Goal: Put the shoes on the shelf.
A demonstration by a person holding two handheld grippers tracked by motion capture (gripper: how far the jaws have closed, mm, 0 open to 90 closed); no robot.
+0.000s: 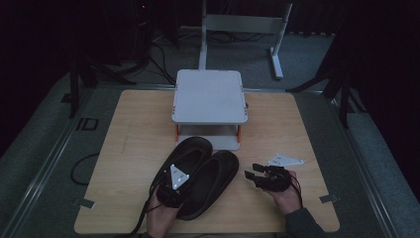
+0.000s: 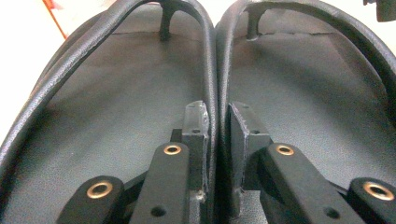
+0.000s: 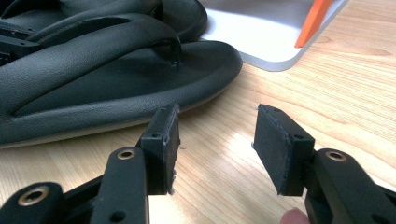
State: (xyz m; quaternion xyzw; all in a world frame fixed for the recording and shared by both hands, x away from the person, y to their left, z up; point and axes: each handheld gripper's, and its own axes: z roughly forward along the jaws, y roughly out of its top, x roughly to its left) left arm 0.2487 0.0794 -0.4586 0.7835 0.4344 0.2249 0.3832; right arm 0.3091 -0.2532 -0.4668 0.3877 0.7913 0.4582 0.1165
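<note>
the left gripper [image 1: 168,191] sits over the pair of black flip-flops [image 1: 198,173] near the front of the wooden table [image 1: 129,144], its jaws pinched on the two inner straps [image 2: 217,84] where they run side by side, likely so both sandals lift as one. right of them, the right gripper [image 1: 257,173] rests low with jaws parted and empty, probably waiting. behind stands a small white two-tier shelf [image 1: 209,96], a plausible destination.
</note>
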